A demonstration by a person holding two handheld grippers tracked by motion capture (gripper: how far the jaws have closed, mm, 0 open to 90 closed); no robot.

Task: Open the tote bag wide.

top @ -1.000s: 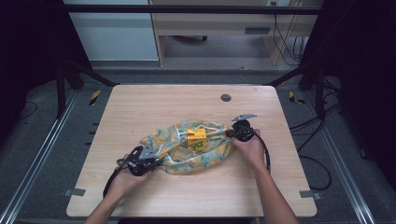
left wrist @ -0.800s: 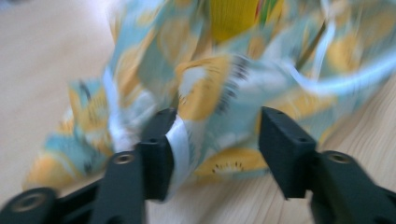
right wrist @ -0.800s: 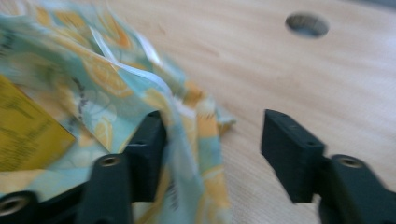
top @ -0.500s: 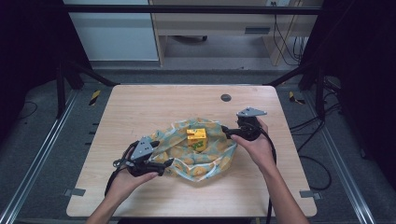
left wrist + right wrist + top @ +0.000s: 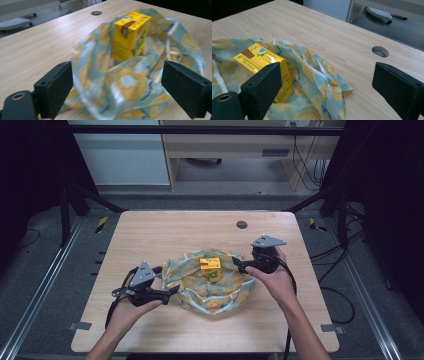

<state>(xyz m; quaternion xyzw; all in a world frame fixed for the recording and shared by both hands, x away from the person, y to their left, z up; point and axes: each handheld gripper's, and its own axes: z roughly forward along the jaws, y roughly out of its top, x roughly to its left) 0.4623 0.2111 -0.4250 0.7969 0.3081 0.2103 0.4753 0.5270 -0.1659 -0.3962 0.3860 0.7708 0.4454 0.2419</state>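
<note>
Yellow cardboard juice carton (image 5: 131,35) upright, long axis vertical, on crumpled lemon-print cloth bag (image 5: 220,287), pale wood worktop (image 5: 165,232). Left claw (image 5: 175,290), right claw (image 5: 235,264): both spread wide, empty.

The yellow carton (image 5: 130,35)'s base sits hidden in the cloth bag (image 5: 130,85), its print perhaps too blurred to read

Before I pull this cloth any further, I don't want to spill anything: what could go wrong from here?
The yellow carton stands upright on the soft, rumpled lemon-print cloth; a tug on either side could tip it. Both the left gripper and the right gripper are open at the cloth's edges, so closing might catch too little fabric and slip. The cloth's near edge bunches towards the table front; dragging could pull it nearer.
</note>
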